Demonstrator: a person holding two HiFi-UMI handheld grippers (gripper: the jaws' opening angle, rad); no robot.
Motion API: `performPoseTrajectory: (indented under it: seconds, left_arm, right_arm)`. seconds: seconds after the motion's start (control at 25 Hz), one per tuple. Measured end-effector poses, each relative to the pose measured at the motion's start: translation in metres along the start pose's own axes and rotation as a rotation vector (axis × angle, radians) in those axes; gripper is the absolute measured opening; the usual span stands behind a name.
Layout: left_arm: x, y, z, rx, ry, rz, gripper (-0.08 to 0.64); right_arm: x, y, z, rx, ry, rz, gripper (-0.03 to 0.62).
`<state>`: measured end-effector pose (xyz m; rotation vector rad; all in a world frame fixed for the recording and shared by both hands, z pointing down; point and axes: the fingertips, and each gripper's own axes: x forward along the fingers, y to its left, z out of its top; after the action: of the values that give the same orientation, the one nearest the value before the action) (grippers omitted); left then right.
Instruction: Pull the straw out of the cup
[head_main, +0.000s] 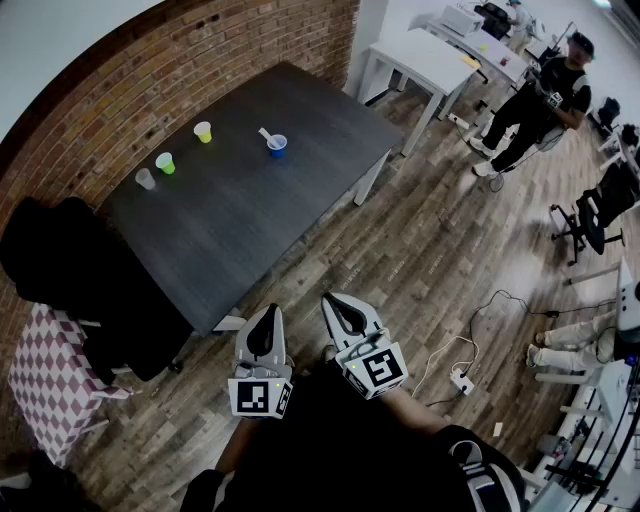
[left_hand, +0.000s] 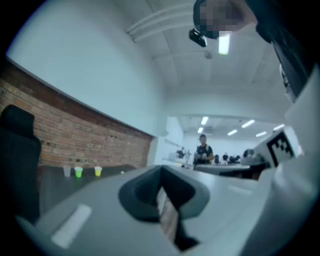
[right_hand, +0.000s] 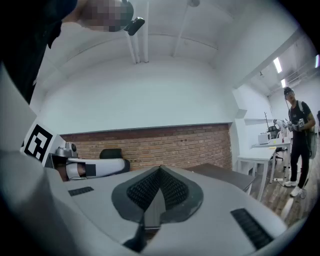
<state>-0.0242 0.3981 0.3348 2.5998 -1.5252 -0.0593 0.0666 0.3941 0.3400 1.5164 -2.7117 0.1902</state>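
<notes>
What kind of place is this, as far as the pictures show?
Probably a shared office or lab workspace, indoors. White desks carrying equipment stand at the far side, rolling office chairs are on the wood floor, and a dark table stands by a brick wall.

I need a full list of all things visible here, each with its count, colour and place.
table: one, dark grey, beside brick wall
cup: one, blue, on table
straw: one, white, in blue cup
small cups: three, yellow, green, clear, on table near wall
seat: one, pink-white checkered, lower left
office chair: one, black, right edge
person: one, dark clothes, standing far right
left gripper: one, grey, shut, empty
right gripper: one, grey, shut, empty
</notes>
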Motion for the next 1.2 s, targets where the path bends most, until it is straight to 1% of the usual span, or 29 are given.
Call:
performPoseTrajectory:
  seconds: [0.44,0.64,0.96,1.2]
  left_arm:
    - [0.004,-0.01,-0.002,-0.001,0.004,0.008,0.005]
    - [0.007,-0.019,-0.003,-0.003,0.006,0.018,0.005]
    - [0.021,-0.046,-0.007,0.001,0.008,0.032,0.005]
    - [0.032,-0.069,-0.014,0.0,0.014,0.071,0.005]
  right_arm:
    - [-0.006,-0.01,0.001,0.003,-0.004,0.004,0.006]
    - [-0.014,-0.018,0.003,0.027,-0.013,0.009,0.006]
    - [-0.032,-0.043,-0.001,0.027,-0.001,0.02,0.006]
    - [-0.05,-0.066,-0.005,0.033,0.021,0.039,0.006]
